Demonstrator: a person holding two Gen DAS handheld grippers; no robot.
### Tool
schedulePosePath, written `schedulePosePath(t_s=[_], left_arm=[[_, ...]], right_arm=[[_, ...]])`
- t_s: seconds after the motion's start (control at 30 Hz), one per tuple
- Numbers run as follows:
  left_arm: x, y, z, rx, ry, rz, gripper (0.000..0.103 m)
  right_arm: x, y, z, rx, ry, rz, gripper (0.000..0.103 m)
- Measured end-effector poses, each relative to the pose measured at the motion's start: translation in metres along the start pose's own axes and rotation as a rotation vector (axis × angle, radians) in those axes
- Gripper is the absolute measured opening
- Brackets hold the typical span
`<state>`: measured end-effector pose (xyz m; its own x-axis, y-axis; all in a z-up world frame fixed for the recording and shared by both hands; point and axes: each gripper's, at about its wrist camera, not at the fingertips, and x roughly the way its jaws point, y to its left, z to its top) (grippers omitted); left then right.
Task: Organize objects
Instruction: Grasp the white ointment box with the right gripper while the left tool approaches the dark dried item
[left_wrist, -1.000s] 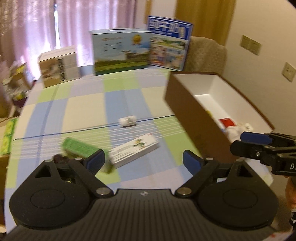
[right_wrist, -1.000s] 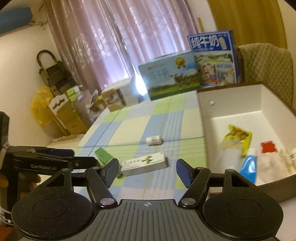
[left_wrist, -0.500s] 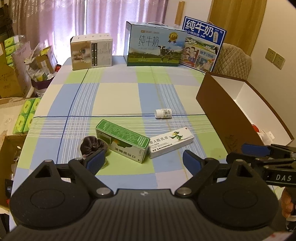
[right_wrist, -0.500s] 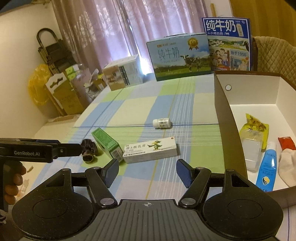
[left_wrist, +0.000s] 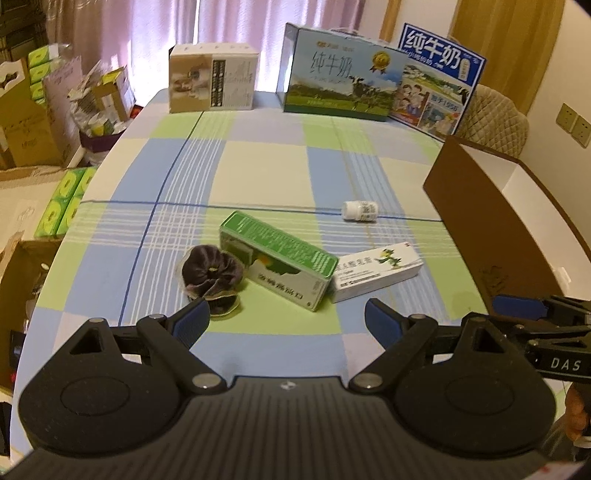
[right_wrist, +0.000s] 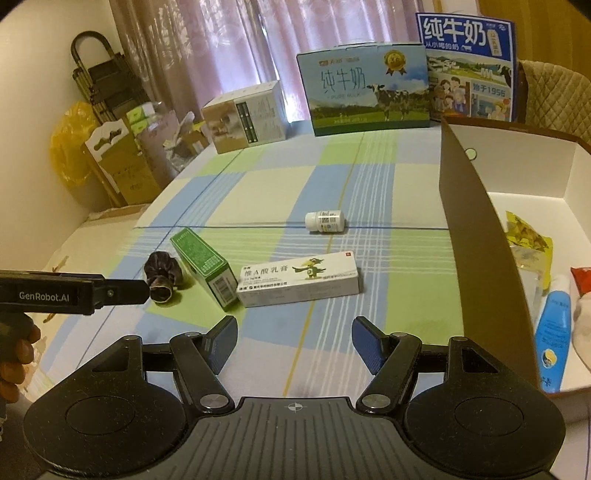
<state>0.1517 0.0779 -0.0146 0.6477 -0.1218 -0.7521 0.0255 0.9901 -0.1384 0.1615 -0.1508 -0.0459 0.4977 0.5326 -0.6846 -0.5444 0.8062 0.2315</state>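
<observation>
overhead, both tongs (left_wrist: 287, 315) (right_wrist: 294, 342) gape empty above the checked tablecloth (left_wrist: 266, 166) by curtains (right_wrist: 229, 40).

Both wrist cams pitched down over near edge of surface (left_wrist: 258, 166), facing curtains. Left looks from left, right nearer brown box (right_wrist: 476, 236). Shared: green carton (left_wrist: 277, 266), white carton (right_wrist: 299, 282), bottle (right_wrist: 325, 221).

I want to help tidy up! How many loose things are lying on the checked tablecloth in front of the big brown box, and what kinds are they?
Long cartons: 2, the green carton and the white carton
Small white bottles: 1, the bottle lying on its side
Dark scrunchies: 1, the scrunchie
Total: 4
</observation>
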Motion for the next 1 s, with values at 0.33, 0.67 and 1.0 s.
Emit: schedulePosePath(t_s=[0.33, 0.67, 1.0], left_arm=[[0.020, 0.021, -0.003, -0.044, 0.025, 0.065, 0.088], [0.037, 0.039, 0.000, -0.069, 0.042, 0.149, 0.088], [0.044, 0.042, -0.002, -0.077, 0.063, 0.146, 0.088]], right_arm=[[0.056, -0.002, 0.028, -0.044, -0.001, -0.071, 0.039], [0.117, -0.018, 0.061, 0.000, 0.013, -0.058, 0.022], [0.122, -0.027, 0.046, -0.018, 0.080, -0.016, 0.022]])
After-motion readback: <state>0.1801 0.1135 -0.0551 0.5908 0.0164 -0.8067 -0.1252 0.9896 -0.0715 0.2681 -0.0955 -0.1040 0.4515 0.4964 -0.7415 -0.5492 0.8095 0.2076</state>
